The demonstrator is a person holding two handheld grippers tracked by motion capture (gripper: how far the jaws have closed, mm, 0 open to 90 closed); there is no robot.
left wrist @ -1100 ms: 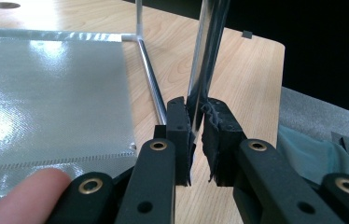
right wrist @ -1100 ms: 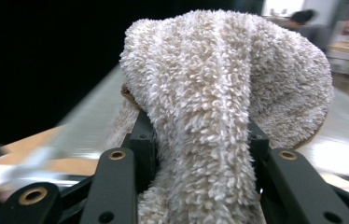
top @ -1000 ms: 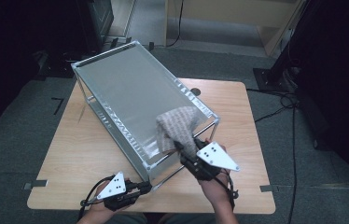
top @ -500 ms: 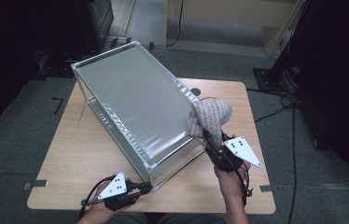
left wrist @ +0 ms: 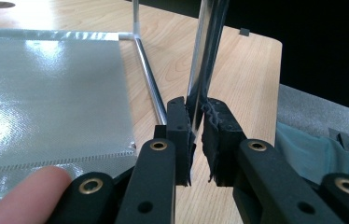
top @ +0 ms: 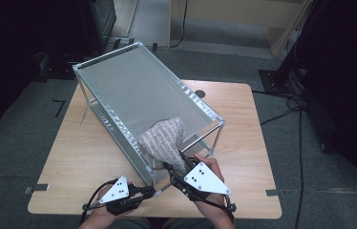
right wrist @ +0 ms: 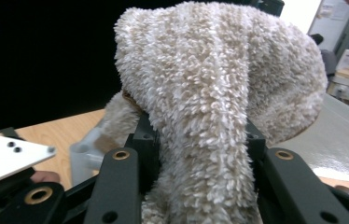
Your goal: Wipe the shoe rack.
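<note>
A shaggy beige cloth (top: 163,143) lies bunched on the near end of the grey top panel of a metal-framed rack (top: 133,86), which stands tilted on the wooden table (top: 243,124). The right gripper (top: 171,168) holds the cloth: in the right gripper view the looped pile (right wrist: 210,102) spills over and between both jaws, which are clamped on a thick fold of it (the part of the cloth beyond the jaws rises in a rounded hump). Behind it, the rack's pale panel (right wrist: 345,135) shows at the right.

The left gripper (top: 152,191) sits just beside the rack's near corner, low on the table edge. In the left gripper view its jaws are pinched narrowly around a thin upright metal post (left wrist: 199,70) of the frame, the worn pads pressing it from both sides. A fingertip (left wrist: 23,191) rests at the bottom left of that view, with the shiny mesh panel (left wrist: 46,93) beyond it.
</note>
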